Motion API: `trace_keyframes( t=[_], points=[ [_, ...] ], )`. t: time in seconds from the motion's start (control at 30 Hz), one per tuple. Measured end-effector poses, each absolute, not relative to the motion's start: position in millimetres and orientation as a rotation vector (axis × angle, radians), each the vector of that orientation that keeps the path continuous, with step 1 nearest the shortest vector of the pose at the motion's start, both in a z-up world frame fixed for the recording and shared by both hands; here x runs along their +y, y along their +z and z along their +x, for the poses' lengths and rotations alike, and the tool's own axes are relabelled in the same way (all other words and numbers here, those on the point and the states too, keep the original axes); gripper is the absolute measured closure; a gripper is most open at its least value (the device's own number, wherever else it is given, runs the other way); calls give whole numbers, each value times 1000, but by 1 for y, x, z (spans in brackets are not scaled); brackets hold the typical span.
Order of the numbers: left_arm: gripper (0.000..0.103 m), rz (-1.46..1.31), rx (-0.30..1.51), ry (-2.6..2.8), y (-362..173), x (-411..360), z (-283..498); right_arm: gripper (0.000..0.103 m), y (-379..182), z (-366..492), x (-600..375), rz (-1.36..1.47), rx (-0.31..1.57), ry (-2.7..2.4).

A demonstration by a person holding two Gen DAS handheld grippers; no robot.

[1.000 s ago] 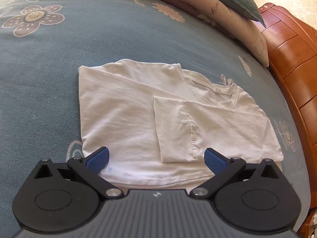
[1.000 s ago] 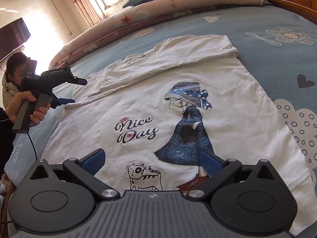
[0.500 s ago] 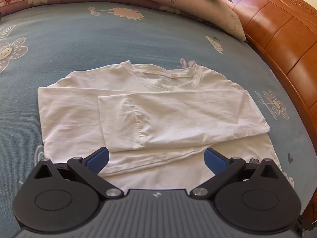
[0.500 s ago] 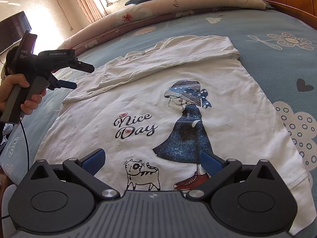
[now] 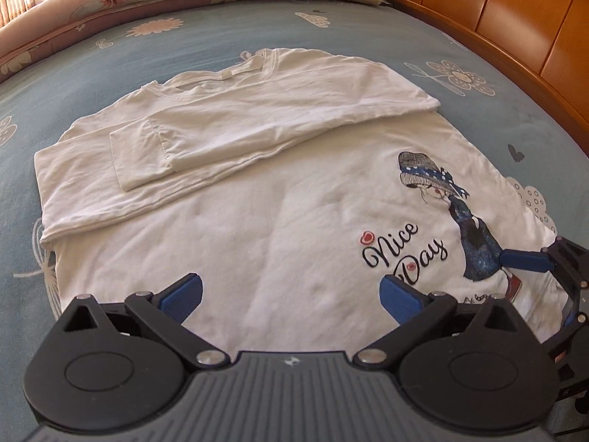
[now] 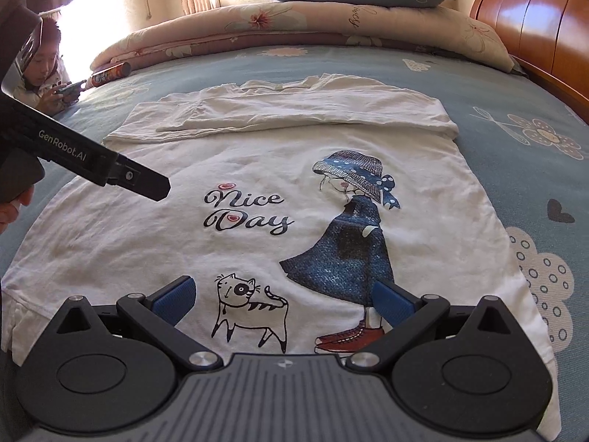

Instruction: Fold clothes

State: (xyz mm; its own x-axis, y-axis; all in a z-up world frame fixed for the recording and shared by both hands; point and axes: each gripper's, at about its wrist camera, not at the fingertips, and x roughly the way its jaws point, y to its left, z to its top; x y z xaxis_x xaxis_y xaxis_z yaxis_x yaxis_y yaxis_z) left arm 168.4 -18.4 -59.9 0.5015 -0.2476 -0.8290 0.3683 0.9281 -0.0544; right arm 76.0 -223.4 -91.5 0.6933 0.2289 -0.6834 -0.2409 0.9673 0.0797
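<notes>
1. Both grippers, left gripper (image 5: 291, 294) and right gripper (image 6: 283, 296), hovered with fingers spread over the shirt's (image 6: 257, 169) hem.
2. The shirt lay mid-bed (image 6: 515, 84), sleeves folded across.
3. Its near hem was hidden.

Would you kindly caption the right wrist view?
Open right claw over the white shirt's hem; sleeves folded across its top.

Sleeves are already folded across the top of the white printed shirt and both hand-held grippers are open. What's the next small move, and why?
Probably lower both onto the bottom hem. The white long-sleeved printed shirt lies flat on the blue floral bedsheet, unfolded below the sleeves. The left hand-held gripper and right hand-held gripper hover open near that hem, holding nothing.
</notes>
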Motion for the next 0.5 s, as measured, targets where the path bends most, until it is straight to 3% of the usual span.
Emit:
trace_keyframes(
  t=[0.23, 0.5],
  points=[
    [1, 134, 936, -295, -78, 1, 121, 0, -97, 63, -214, -150, 719, 242],
    [1, 57, 905, -343, -73, 9, 81, 0, -86, 36, -228, -83, 627, 99]
  ],
)
